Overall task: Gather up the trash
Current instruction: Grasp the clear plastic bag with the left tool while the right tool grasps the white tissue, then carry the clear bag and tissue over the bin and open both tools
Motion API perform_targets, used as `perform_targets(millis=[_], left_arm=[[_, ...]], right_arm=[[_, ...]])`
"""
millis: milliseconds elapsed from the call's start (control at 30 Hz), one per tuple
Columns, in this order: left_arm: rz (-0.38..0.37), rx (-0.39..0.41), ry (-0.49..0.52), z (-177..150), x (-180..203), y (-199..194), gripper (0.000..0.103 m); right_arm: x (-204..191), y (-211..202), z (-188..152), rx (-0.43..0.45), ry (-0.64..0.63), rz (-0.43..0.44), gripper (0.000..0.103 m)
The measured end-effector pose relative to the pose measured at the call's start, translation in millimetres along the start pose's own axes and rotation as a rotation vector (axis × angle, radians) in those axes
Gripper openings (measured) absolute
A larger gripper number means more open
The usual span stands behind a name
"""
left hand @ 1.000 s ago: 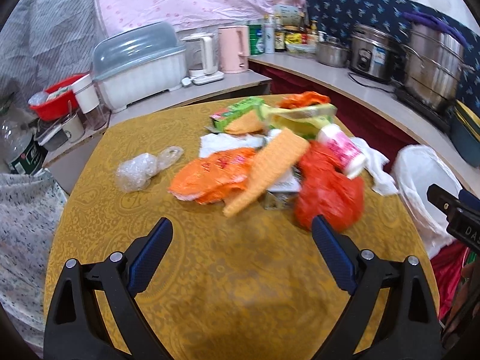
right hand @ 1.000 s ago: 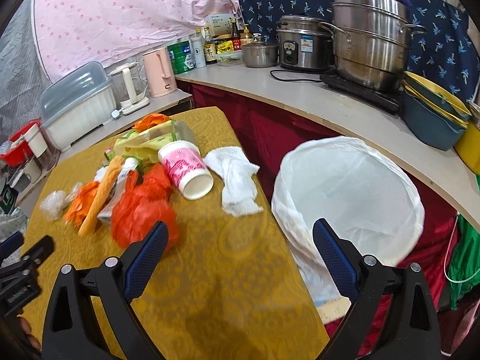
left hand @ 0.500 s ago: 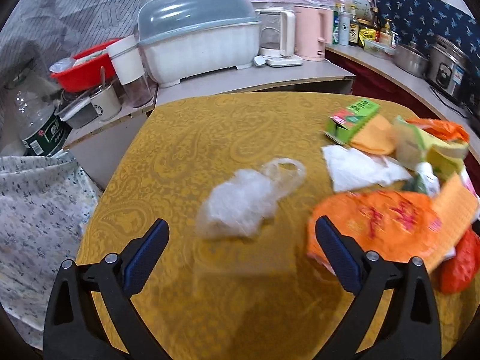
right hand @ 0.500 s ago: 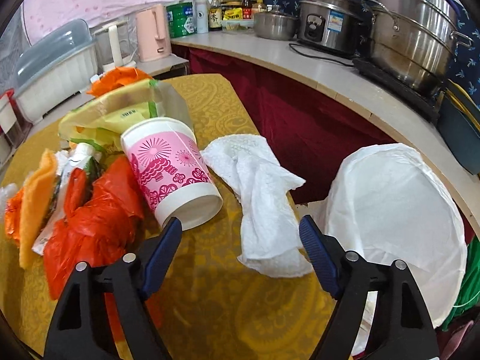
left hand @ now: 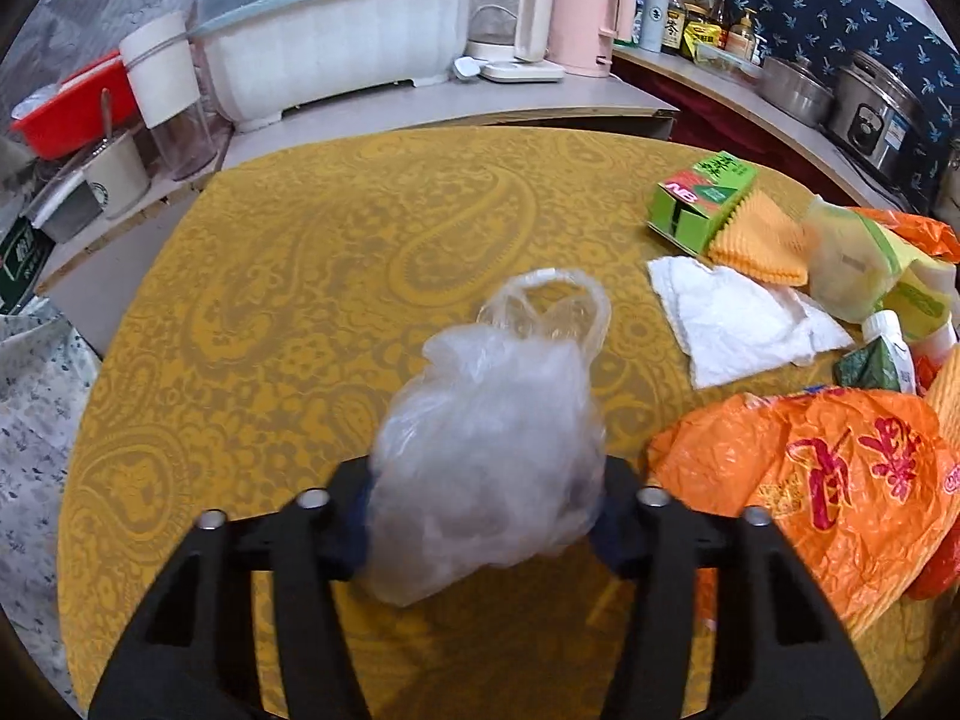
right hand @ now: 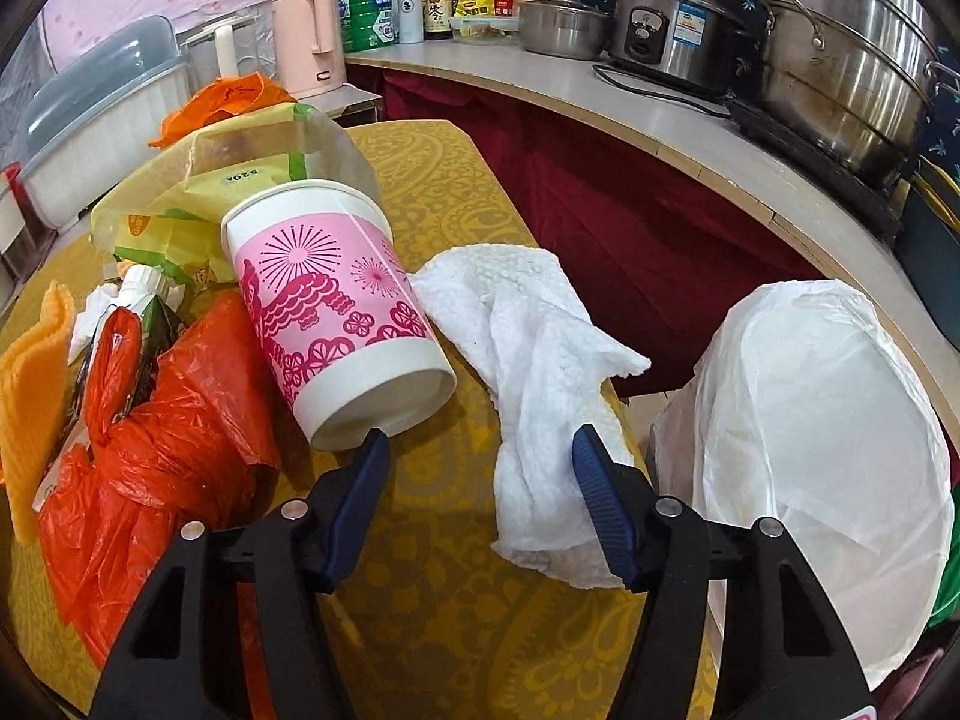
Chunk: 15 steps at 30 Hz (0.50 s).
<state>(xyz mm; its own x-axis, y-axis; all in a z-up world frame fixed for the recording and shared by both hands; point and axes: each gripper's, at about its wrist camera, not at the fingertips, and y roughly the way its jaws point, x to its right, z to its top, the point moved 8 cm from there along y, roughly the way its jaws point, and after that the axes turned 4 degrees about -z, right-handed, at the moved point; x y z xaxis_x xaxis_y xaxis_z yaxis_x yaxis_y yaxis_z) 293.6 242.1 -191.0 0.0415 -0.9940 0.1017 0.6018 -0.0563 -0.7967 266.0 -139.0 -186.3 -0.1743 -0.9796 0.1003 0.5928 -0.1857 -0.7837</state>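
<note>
So the clear plastic bag (left hand: 486, 456) is caught between the jaws of the left gripper (left hand: 480, 516), which have just been closing; the crumpled bulk is squeezed on both sides, its loop handles flopped forward onto the yellow patterned bench (left hand: 288, 276). It sat apart from the main heap, which is probably why it gets picked off on its own.

On the other side, the right gripper (right hand: 480, 480) is lowered over the white paper towel (right hand: 540, 372). Its jaws have just been closing too, but they're only half narrowed: the right pad looks pressed into the towel's edge while the left pad sits on bare cloth just under the tipped pink-and-white cup (right hand: 336, 312), so nothing is actually clamped yet. The towel lies at the bench's edge, closest to the white-lined bin (right hand: 828, 450) beside it, so it's a sensible first item for that hand.

The rest of the trash is left piled in the middle: red plastic bag (right hand: 156, 438), orange printed bag (left hand: 828, 486), green carton (left hand: 702, 198), a second tissue (left hand: 738, 324). Task looks barely started, since the visible part of the liner seems empty. One worry: the cup could be nudged and rolled as the jaws finish closing.
</note>
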Motion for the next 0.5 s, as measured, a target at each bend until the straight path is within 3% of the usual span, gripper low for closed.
perform_targets(millis=[133, 500], left_arm=[[-0.008, 0.032, -0.001, 0, 7, -13, 0.033], [-0.059, 0.098, -0.017, 0, 34, -65, 0.03]], right_arm=[[7, -7, -2, 0.008, 0.005, 0.001, 0.061], [31, -3, 3, 0.012, 0.056, 0.009, 0.062]])
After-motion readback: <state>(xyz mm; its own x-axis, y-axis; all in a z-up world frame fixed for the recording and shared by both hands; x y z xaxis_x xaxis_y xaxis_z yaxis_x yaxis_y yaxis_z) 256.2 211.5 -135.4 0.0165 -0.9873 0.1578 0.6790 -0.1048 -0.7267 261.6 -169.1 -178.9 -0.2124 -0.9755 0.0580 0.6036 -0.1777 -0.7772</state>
